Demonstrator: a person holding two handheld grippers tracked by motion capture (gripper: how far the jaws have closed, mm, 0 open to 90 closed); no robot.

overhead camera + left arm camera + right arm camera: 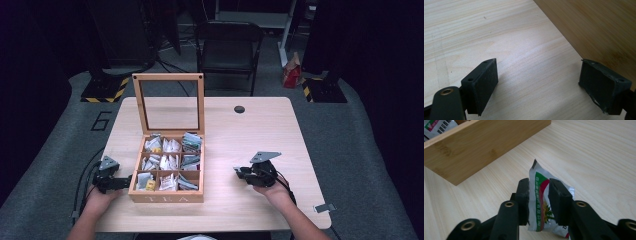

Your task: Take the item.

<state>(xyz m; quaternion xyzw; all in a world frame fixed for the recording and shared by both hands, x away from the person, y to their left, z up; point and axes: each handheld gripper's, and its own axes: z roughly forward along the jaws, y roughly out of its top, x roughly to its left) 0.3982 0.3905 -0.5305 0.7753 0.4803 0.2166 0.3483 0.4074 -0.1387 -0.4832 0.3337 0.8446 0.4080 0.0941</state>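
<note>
Right of the tea box (167, 192), the right gripper (538, 195) has a tea packet (539, 195) between slackened jaws, resting on the table (250, 135). Removal looks done; letting go remains. At the box's left wall, the left gripper (539, 80) gapes empty.

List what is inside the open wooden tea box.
The open wooden tea box has nine compartments holding paper and foil tea sachets, mostly white, some green-printed, with two small yellow packets. Whatever lies beneath the top sachets is covered.
</note>
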